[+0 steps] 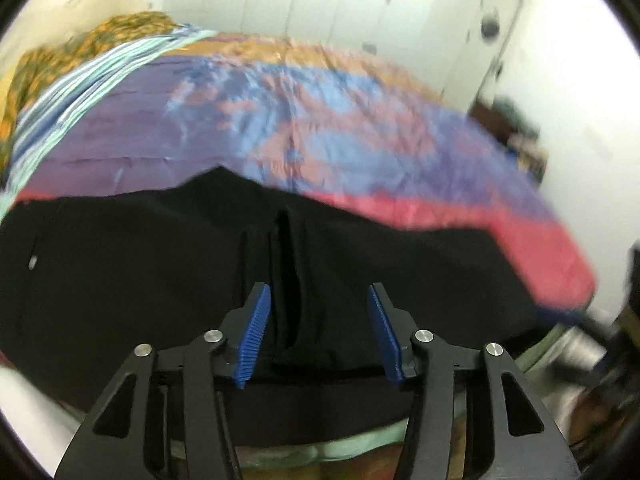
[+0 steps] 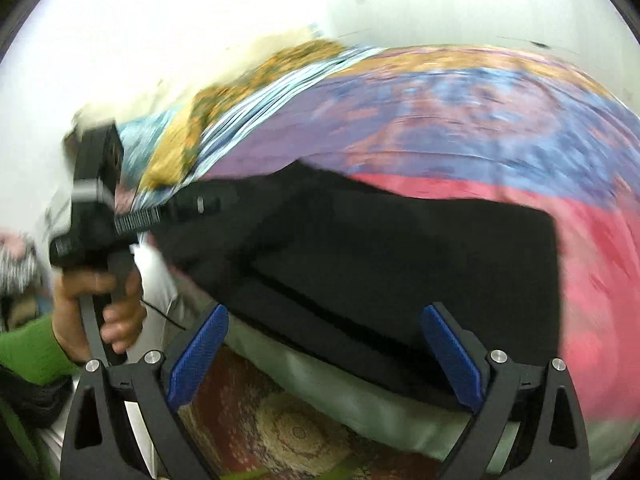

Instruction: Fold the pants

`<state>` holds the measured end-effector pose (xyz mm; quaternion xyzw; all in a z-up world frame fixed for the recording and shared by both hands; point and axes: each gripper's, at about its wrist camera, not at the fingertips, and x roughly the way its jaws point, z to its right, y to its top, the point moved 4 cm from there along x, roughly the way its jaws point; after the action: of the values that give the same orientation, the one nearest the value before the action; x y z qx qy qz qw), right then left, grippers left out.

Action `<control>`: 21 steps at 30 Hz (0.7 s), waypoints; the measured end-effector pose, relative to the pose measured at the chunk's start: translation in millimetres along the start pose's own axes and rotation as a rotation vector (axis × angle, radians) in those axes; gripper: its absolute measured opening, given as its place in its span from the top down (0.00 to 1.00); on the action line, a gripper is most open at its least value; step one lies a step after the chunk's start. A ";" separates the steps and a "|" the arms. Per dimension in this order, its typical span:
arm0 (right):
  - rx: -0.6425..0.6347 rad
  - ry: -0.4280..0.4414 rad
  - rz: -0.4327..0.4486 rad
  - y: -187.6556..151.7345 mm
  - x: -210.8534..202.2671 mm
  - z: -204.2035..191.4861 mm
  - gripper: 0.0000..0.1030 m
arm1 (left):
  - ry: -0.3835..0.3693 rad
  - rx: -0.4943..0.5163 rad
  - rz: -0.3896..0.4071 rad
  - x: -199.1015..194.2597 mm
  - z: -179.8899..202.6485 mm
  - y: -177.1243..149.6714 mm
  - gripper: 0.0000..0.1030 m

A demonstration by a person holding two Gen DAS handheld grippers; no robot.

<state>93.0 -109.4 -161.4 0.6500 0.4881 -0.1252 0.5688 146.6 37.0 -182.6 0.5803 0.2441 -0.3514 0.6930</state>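
Blurred bedspread [image 1: 280,112] under black pants [image 1: 120,272], folds indistinct, both tongs agape.

You have one pair of black pants [image 1: 168,264] spread on one multicoloured bedspread [image 1: 280,112], with one patterned rug [image 2: 288,432] near you below the bed edge. You hold two grippers, the left gripper [image 1: 318,332] and the right gripper [image 2: 324,356], each with two blue pads [image 1: 254,336].
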 end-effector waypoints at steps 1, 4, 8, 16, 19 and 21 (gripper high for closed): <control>0.038 -0.009 0.021 3.5 -2.9 9.2 0.06 | 0.032 0.016 -0.035 9.5 2.4 -2.0 0.51; 0.082 -0.021 0.061 12.6 -1.4 14.5 0.06 | 0.100 -0.033 -0.116 30.2 -6.9 -10.4 0.87; 0.054 -0.063 0.123 20.0 -11.5 16.9 0.06 | 0.081 -0.070 -0.124 19.8 -15.6 -18.9 0.96; 0.120 0.022 -0.103 -4.4 30.7 28.1 0.06 | 0.039 -0.076 -0.137 16.9 -17.3 -25.9 0.89; 0.143 0.005 -0.147 -12.8 43.0 35.6 0.07 | 0.007 -0.114 -0.075 -0.9 -19.0 -22.0 0.63; 0.133 -0.001 -0.148 -10.2 42.1 33.1 0.06 | 0.030 -0.127 -0.016 -11.4 -22.6 -16.6 0.27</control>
<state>118.8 -118.4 -208.6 0.6484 0.5253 -0.1994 0.5137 128.2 60.0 -189.2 0.5383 0.2808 -0.3320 0.7220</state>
